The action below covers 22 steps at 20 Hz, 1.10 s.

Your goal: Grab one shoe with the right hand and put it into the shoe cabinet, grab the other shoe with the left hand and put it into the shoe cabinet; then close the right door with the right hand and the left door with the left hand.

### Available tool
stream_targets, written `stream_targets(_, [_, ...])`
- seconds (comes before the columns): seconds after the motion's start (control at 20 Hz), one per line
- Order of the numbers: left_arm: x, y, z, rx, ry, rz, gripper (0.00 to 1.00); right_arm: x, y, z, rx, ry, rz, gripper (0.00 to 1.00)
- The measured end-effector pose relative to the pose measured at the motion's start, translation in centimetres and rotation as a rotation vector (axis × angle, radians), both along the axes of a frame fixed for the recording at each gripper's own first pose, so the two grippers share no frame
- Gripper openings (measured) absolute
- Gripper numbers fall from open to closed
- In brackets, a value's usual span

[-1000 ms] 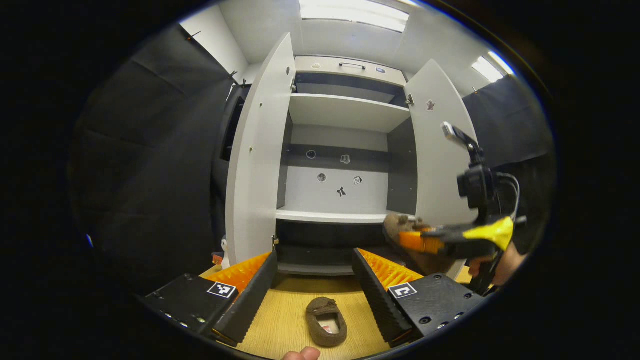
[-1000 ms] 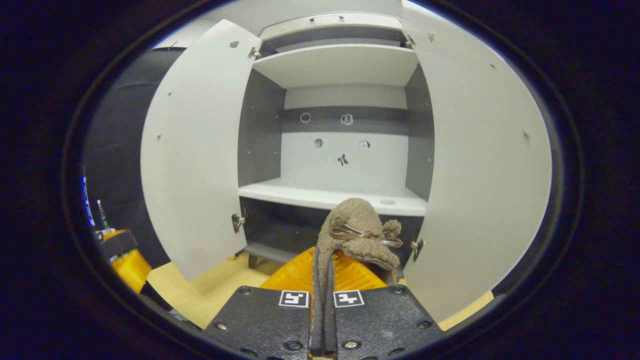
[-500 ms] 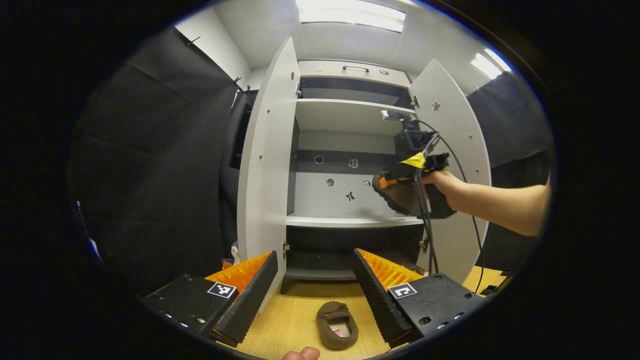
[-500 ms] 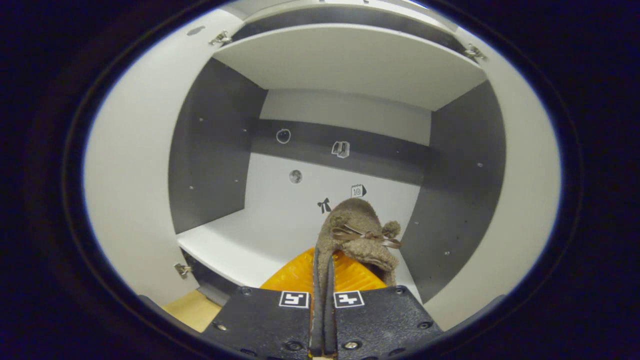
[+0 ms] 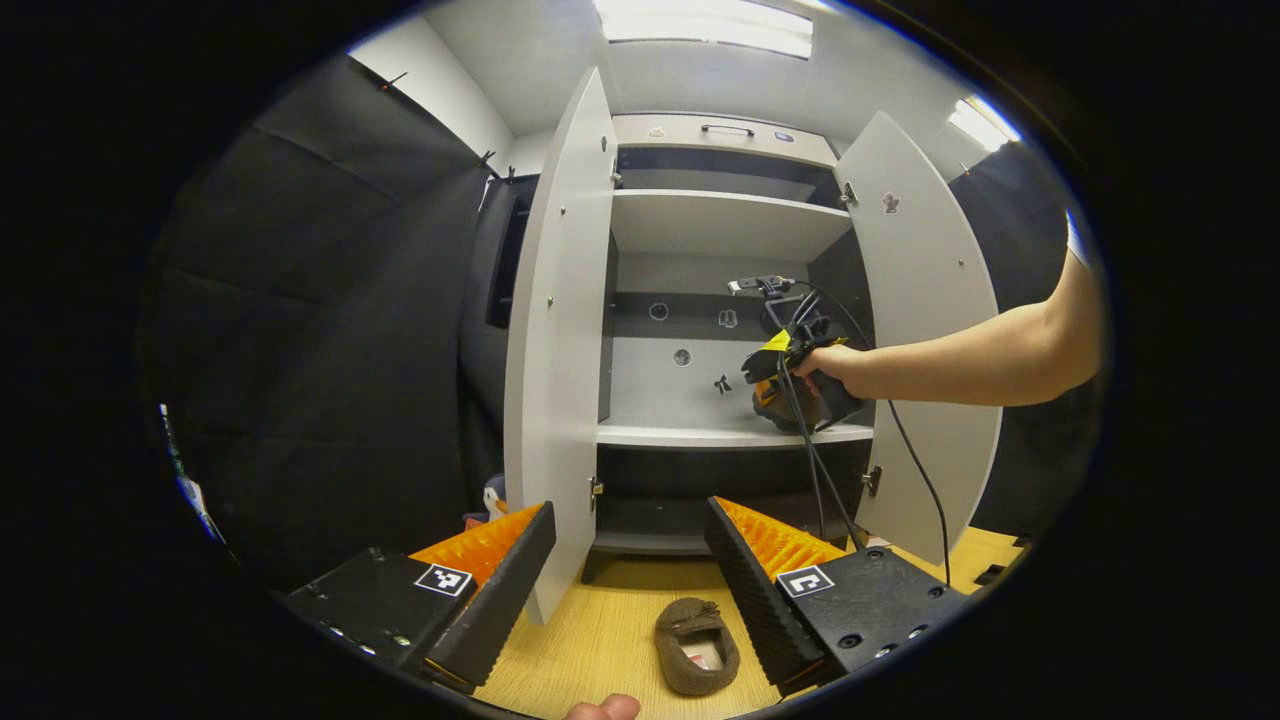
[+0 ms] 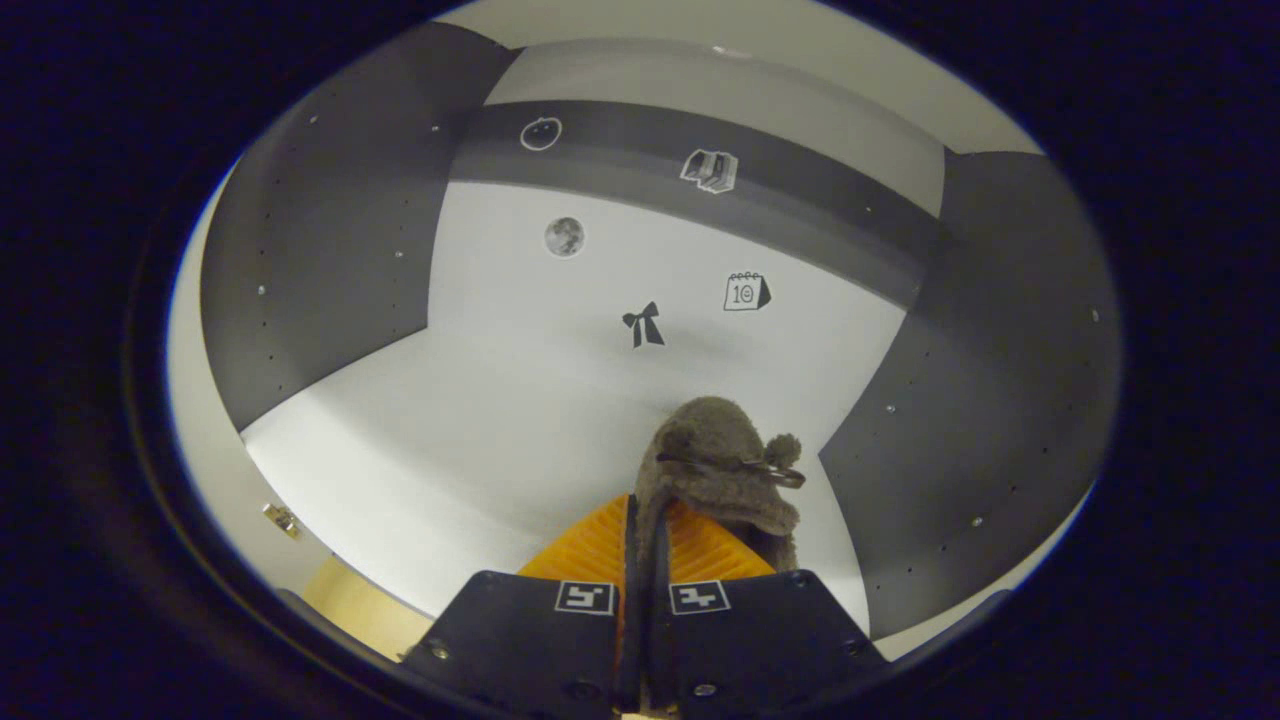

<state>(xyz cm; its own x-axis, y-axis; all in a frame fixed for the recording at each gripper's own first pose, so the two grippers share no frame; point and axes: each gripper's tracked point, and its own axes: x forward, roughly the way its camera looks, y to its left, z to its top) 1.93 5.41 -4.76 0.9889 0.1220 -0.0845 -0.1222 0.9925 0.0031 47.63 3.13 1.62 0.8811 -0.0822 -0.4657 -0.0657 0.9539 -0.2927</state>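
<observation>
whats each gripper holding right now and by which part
Right gripper: fuzzy brown slipper, pinched at its rim. Left gripper: nothing, open.

Both doors of the cabinet swung wide, front open. Middle shelf bare on its left half; right half taken by the right gripper, arm and cable. Floor before the cabinet free but for one shoe.

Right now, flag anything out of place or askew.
Nothing looks damaged. One brown shoe lies on the wooden floor before the cabinet; the right gripper pinches the other shoe upended over the shelf.
</observation>
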Motion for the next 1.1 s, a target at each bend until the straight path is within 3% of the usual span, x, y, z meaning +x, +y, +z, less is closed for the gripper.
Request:
stream_targets(0.25, [0.1,-0.2,-0.1,0.006,0.004,-0.013,0.95,-0.1,0.4,-0.2,0.015,0.003,-0.043,0.15])
stream_targets(0.35, [-0.1,-0.2,0.0,0.003,-0.001,-0.014,0.95,-1.8,1.1,1.0,0.028,-0.004,-0.022,0.25])
stream_targets(0.4, [-0.2,-0.2,0.0,0.000,0.000,-0.013,0.95,-3.0,1.6,2.3,0.038,-0.027,-0.004,0.43])
stream_targets(0.5, [-0.4,-0.3,-0.1,-0.003,0.002,-0.016,0.95,-5.6,2.5,5.4,0.052,-0.101,0.046,0.46])
stream_targets(0.55, [-0.4,-0.4,-0.1,-0.004,0.003,-0.020,0.95,-7.3,3.0,6.6,0.061,-0.131,0.076,0.39])
stream_targets(0.6, [-0.4,-0.5,-0.2,-0.005,0.003,-0.025,0.95,-8.9,3.4,7.7,0.069,-0.160,0.108,0.39])
stream_targets(0.65, [-0.3,-0.6,-0.1,-0.007,0.001,-0.030,0.95,-10.6,3.4,8.7,0.073,-0.190,0.131,0.48])
stream_targets(0.7, [-0.2,-0.7,-0.1,-0.012,-0.001,-0.035,0.95,-12.5,3.6,9.7,0.081,-0.227,0.152,0.41])
stream_targets(0.75, [-0.1,-0.9,-0.1,-0.020,-0.001,-0.044,0.95,-14.4,3.9,10.3,0.098,-0.266,0.175,0.41])
stream_targets(0.9, [0.0,-1.9,0.0,-0.040,-0.001,-0.081,0.95,-20.2,4.1,9.0,0.113,-0.326,0.222,0.67])
stream_targets(1.1, [-0.1,-2.9,0.1,-0.043,-0.003,-0.104,0.95,-26.9,3.2,5.7,0.192,-0.403,0.183,0.68])
